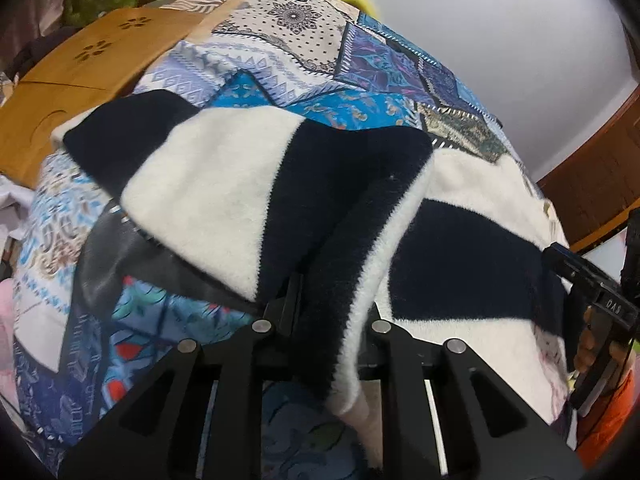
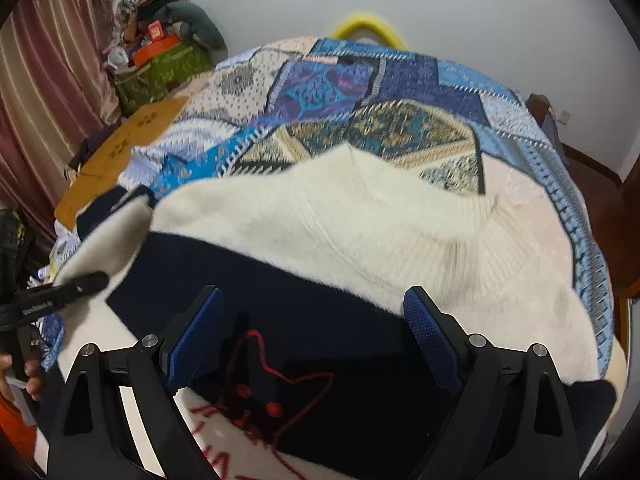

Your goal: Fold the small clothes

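A fluffy sweater (image 1: 224, 184) in white with wide black bands lies spread on the patchwork bedspread (image 1: 280, 48). My left gripper (image 1: 328, 304) is shut on a raised fold of its black-and-white edge, and the fabric hides the right finger. In the right wrist view the sweater (image 2: 340, 224) shows its ribbed white collar and a red stitched cat outline (image 2: 280, 392) on the black band. My right gripper (image 2: 316, 320) hovers open over that black band, its blue pads (image 2: 200, 328) wide apart with nothing pinched. At the left edge the left gripper (image 2: 60, 288) holds a lifted white sleeve corner.
A wooden board (image 1: 80, 76) lies at the bed's left side. A green bag (image 2: 160, 68) piled with clutter stands by the pink curtain (image 2: 52, 92). A yellow hoop (image 2: 368, 24) shows behind the bed, and dark wooden furniture (image 1: 592, 172) stands at the right.
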Demonstrator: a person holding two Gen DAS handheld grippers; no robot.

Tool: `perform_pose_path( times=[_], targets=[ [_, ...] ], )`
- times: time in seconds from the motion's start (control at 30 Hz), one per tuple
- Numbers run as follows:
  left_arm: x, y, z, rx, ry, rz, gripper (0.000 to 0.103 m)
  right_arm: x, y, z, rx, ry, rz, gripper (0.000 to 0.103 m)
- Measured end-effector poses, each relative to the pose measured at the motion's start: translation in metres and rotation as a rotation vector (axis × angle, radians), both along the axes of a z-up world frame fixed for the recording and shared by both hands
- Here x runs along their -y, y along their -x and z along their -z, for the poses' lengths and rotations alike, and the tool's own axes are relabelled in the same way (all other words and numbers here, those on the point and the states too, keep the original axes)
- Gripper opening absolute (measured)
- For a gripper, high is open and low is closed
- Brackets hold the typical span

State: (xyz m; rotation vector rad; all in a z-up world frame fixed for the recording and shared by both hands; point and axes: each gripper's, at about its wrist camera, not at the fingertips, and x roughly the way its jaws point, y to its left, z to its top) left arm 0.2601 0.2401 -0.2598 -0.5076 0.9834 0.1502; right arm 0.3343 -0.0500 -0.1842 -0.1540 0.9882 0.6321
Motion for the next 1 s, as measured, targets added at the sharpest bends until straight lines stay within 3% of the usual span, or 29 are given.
perform_pose_path(
  times=[0.1, 0.17, 0.23, 0.33, 0.63, 0.77, 0.83, 0.9, 1.0],
  targets=[
    [0.0, 0.009, -0.002, -0.016, 0.01, 0.027, 0.034, 0.002, 0.004, -0.003, -0.001, 0.0, -0.006, 0.089],
    [-0.006, 0.018, -0.006, -0.02, 0.01, 0.018, 0.061, 0.007, 0.009, -0.007, 0.008, -0.004, -0.003, 0.089],
    [-0.019, 0.032, -0.014, 0.01, 0.014, -0.014, 0.071, 0.017, 0.015, -0.014, 0.028, -0.008, -0.001, 0.091],
    [-0.044, 0.044, -0.023, 0.032, 0.016, -0.071, 0.075, 0.033, 0.024, -0.021, 0.059, 0.019, 0.009, 0.091],
    [-0.131, 0.032, -0.014, -0.025, -0.049, -0.318, 0.075, 0.087, 0.044, -0.035, 0.08, 0.016, 0.108, 0.091],
    [-0.16, 0.014, 0.006, -0.068, 0.0, -0.357, 0.071, 0.106, 0.054, -0.036, 0.086, 0.013, 0.157, 0.091],
    [-0.167, 0.003, 0.01, -0.071, -0.018, -0.369, 0.07, 0.115, 0.059, -0.036, 0.088, 0.02, 0.179, 0.091],
    [-0.169, -0.008, 0.013, -0.076, -0.029, -0.363, 0.066, 0.123, 0.063, -0.035, 0.091, 0.022, 0.202, 0.091],
    [-0.172, -0.024, 0.024, -0.123, -0.047, -0.369, 0.038, 0.135, 0.07, -0.035, 0.087, 0.02, 0.238, 0.091]
  ],
)
